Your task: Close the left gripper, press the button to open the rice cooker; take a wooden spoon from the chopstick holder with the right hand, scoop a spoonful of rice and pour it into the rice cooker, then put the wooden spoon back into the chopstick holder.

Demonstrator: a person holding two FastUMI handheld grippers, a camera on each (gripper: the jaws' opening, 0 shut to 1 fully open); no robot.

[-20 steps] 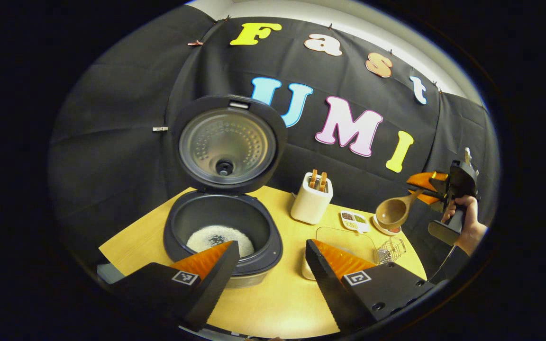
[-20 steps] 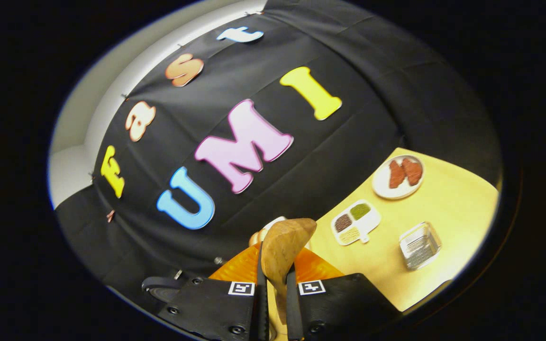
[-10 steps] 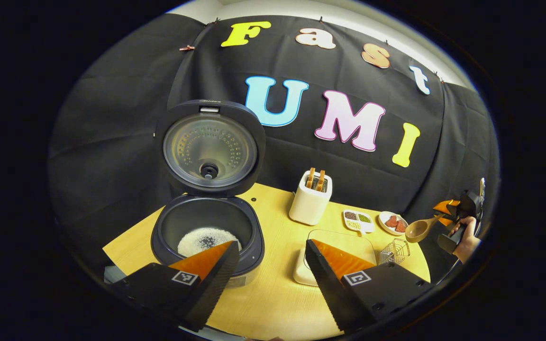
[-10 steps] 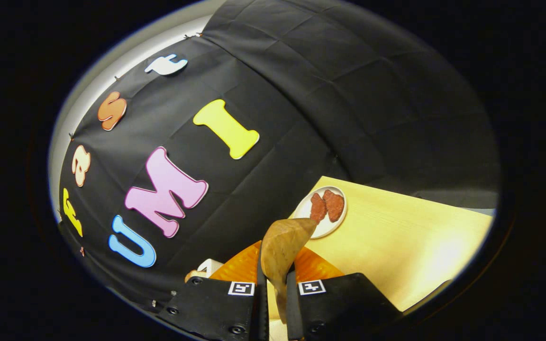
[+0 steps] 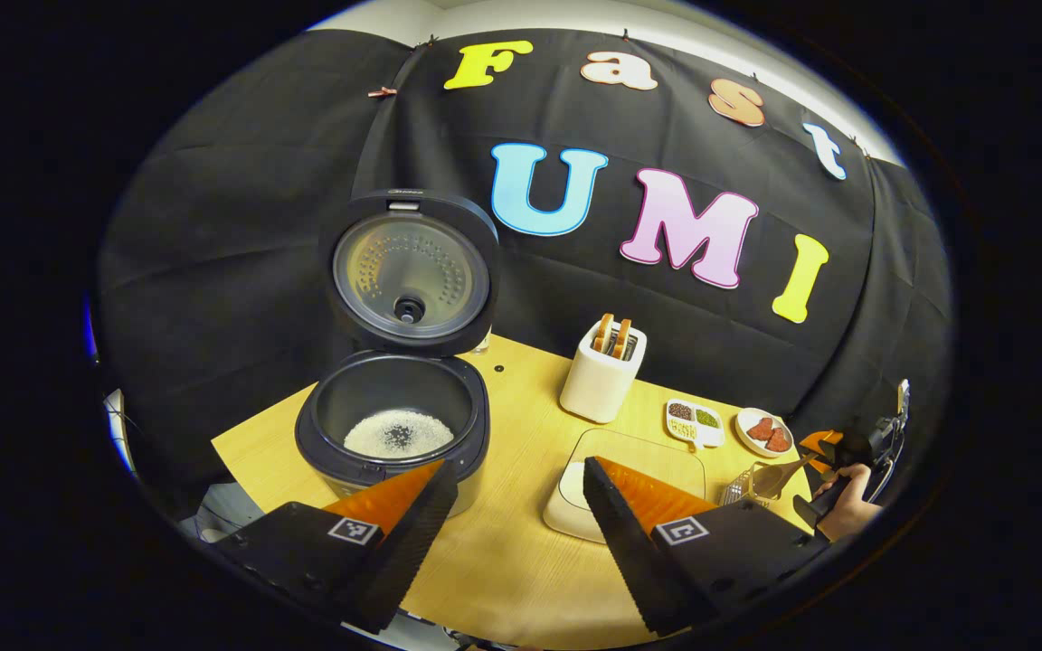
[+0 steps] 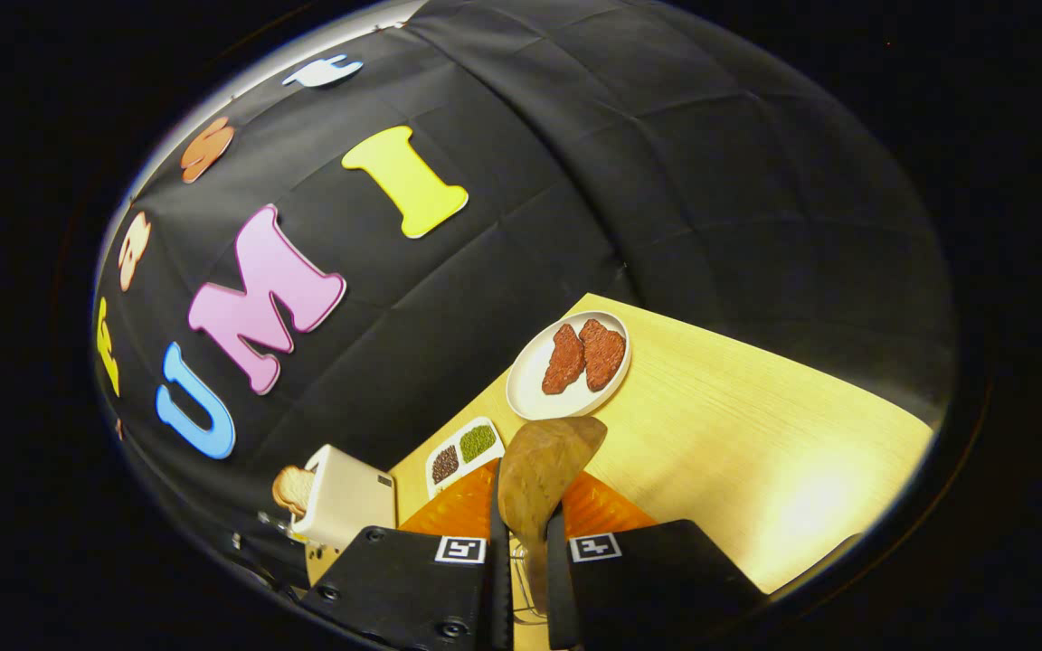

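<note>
While right tongs (image 6: 521, 542) clamp wooden spoon (image 6: 539, 470), rice cooker (image 5: 394, 425) gapes

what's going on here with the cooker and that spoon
A person works two handheld grippers at a yellow table. The rice cooker stands open with rice in its pot. The right gripper is shut on the wooden spoon, at the table's far right. The left gripper hangs open near the cooker.

Bright overhead light glares off the table (image 6: 810, 488); sharp centre; fisheye bends the edges.
</note>
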